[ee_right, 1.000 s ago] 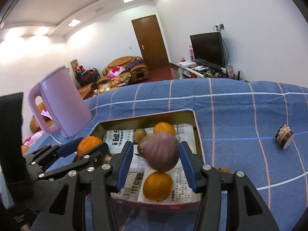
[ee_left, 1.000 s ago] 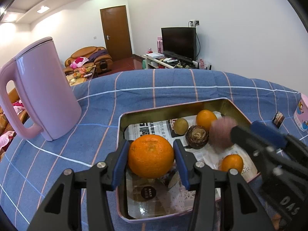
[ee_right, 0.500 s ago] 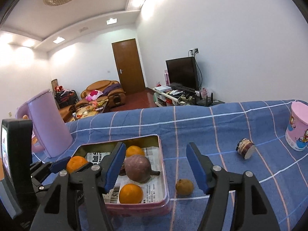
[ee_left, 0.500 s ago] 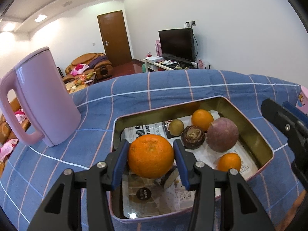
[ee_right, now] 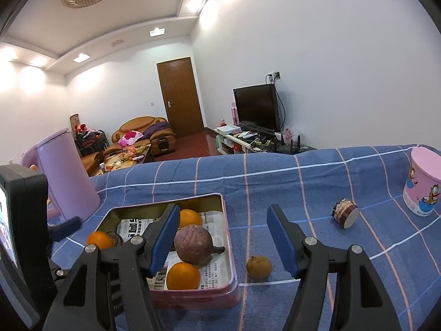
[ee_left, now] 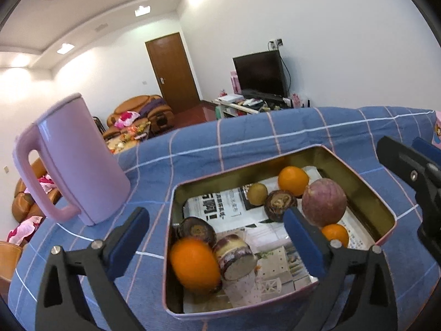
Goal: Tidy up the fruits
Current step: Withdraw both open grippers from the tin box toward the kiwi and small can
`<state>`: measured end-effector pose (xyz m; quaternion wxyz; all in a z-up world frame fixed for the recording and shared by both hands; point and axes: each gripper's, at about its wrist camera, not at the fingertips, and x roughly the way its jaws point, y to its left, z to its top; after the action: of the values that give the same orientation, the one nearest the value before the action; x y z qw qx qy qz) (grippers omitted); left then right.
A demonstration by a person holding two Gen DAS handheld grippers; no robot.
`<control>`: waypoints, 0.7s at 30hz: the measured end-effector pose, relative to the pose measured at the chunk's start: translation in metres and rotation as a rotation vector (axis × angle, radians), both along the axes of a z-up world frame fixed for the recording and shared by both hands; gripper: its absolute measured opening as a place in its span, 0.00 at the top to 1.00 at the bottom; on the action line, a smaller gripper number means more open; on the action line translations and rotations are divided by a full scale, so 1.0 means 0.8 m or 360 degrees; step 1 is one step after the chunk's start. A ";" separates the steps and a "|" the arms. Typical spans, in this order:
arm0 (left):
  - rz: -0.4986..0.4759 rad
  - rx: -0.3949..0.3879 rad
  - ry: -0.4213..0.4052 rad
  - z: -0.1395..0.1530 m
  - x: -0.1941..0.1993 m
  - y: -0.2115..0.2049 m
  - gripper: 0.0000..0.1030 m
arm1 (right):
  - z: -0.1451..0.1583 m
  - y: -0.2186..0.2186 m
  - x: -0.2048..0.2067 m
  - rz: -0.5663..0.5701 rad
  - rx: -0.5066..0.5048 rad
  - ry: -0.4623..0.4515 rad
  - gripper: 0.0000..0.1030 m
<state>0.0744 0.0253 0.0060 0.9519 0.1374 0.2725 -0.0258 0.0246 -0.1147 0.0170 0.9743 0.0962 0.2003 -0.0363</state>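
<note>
Our right gripper (ee_right: pixel 220 238) hangs spread with nothing between its fingers, above the blue checked cloth (ee_right: pixel 303 187) beside the tin (ee_right: pixel 230 251). Our left gripper (ee_left: pixel 215 237) is likewise spread and empty over the tin's near end, where a large orange (ee_left: pixel 194 264) lies.

Just outside the tin sits a small brownish fruit (ee_right: pixel 258 267), and farther right a cut purple piece (ee_right: pixel 345 213) lies on its side.

We judge the small fruit light, firm and round, so apt to roll; we would take it across its middle with gentle pressure. The cut piece looks stiff; its curved sides offer the better hold.
</note>
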 end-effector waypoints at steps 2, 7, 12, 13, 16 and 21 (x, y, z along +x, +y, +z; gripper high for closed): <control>0.0001 -0.0028 0.0013 0.001 0.001 0.001 0.02 | 0.001 -0.002 -0.003 -0.0021 -0.0006 -0.0007 0.35; 0.0009 -0.0119 0.0064 0.001 0.001 0.008 0.01 | 0.001 -0.010 -0.010 -0.0081 -0.0006 -0.0012 0.35; 0.0039 -0.0155 0.0029 0.000 -0.008 0.008 0.00 | 0.004 -0.018 -0.024 -0.0146 -0.0007 -0.0038 0.34; 0.0049 -0.0150 0.0014 0.001 -0.011 0.008 0.00 | 0.004 -0.019 -0.026 -0.0161 -0.0020 -0.0036 0.34; 0.0058 -0.0157 -0.0035 0.003 -0.020 0.007 0.00 | 0.005 -0.022 -0.034 -0.0212 -0.0058 -0.0042 0.33; 0.0044 -0.0147 -0.0087 0.005 -0.033 0.002 0.00 | 0.003 -0.027 -0.049 -0.0255 -0.0118 -0.0024 0.32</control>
<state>0.0482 0.0269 0.0099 0.9646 0.0902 0.2467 -0.0216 -0.0147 -0.1361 0.0193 0.9726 0.0762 0.1833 -0.1209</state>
